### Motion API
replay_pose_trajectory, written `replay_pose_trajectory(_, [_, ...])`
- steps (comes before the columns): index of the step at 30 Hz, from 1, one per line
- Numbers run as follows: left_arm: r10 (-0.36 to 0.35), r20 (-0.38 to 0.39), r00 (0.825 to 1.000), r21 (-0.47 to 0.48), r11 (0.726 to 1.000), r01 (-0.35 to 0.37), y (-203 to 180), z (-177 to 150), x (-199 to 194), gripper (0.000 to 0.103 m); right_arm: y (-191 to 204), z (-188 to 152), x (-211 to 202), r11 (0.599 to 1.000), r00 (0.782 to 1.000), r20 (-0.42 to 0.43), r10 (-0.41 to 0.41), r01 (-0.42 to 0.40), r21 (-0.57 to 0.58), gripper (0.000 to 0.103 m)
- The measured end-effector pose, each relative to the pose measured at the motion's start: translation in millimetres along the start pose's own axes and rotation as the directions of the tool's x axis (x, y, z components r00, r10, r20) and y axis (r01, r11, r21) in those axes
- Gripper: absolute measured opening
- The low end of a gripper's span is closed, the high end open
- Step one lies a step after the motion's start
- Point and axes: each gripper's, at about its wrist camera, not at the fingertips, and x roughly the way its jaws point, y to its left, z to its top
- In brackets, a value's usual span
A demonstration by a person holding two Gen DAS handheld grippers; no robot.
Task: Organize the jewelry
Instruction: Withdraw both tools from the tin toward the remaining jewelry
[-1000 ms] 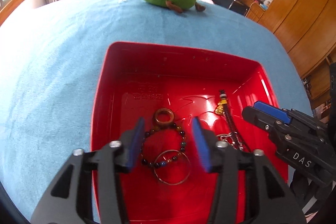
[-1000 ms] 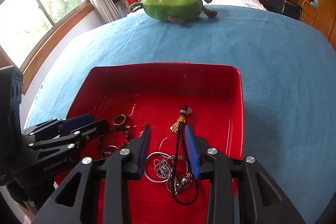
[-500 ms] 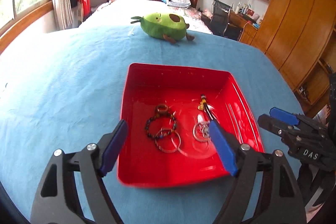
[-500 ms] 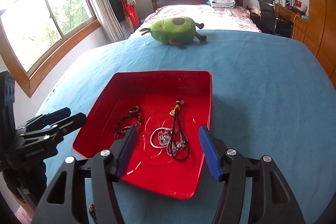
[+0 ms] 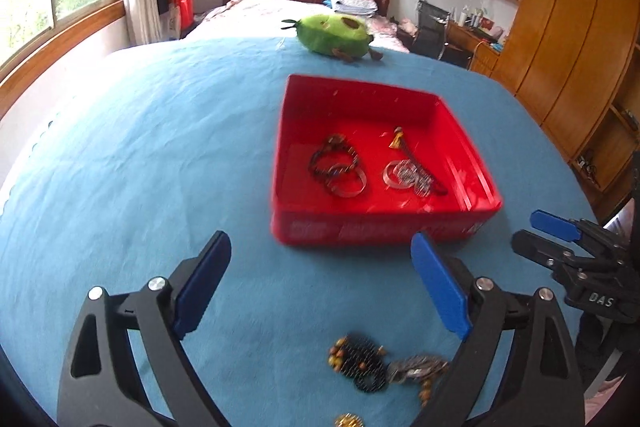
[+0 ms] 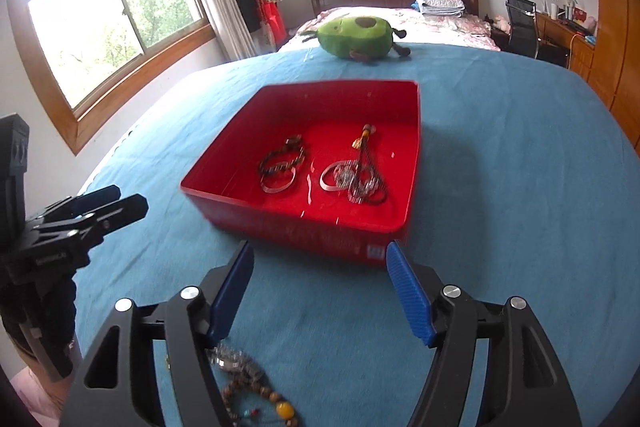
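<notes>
Near the bottom edge, beaded jewelry (image 5: 366, 363) blurred, cut off — left tool (image 5: 320, 283), right tool (image 6: 320, 291) both opening, empty.

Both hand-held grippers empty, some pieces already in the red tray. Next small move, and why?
Probably lower the left hand-held gripper onto the dark beaded piece lying on the blue cloth just below it. Its jaws are opening with nothing between them, and that piece sits outside the red tray, where bracelets and chains already lie. The right hand-held gripper, also opening and empty, could take the amber-beaded strand.
</notes>
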Motion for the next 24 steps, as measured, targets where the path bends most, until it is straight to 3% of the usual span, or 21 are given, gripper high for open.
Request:
replay_pose_trajectory(6, [0.012, -0.093, 0.996, -0.022, 1.000, -0.014, 18.1, -37.8, 10.2, 0.091, 9.6, -38.3, 5.9, 0.997, 0.995, -0.056, 0.082, -0.083, -0.004, 0.069])
replay_pose_trajectory(10, [-0.003, -0.162, 0.987, -0.026, 1.000, -0.001, 22.1, -61.9, 18.0, 0.091, 11.1, -56.3, 10.7, 0.996, 0.993, -0.079, 0.088, -0.088, 0.003, 0.069])
replay_pose_trajectory(15, [-0.011, -0.196, 0.980, -0.034, 0.999, 0.005, 21.2, -82.0, 21.8, 0.091, 10.1, -74.6, 18.5, 0.998, 0.988, -0.136, 0.067, -0.064, 0.024, 0.070])
replay_pose_trajectory(16, [-0.019, -0.201, 0.979, -0.035, 0.999, 0.012, 21.9, -85.9, 21.9, 0.091, 9.4, -78.2, 18.3, 0.998, 0.988, -0.139, 0.063, -0.060, 0.028, 0.072])
replay_pose_trajectory(18, [-0.029, -0.212, 0.977, -0.046, 0.999, 0.019, 23.8, -91.6, 22.6, 0.092, 7.1, -84.4, 16.0, 0.999, 0.990, -0.134, 0.038, -0.033, 0.042, 0.092])
replay_pose_trajectory(24, [-0.042, -0.219, 0.975, -0.099, 0.995, 0.020, 32.9, -111.2, 18.9, 0.093, 2.7, -96.8, 5.7, 0.997, 0.993, -0.113, 0.041, -0.033, 0.074, 0.096])
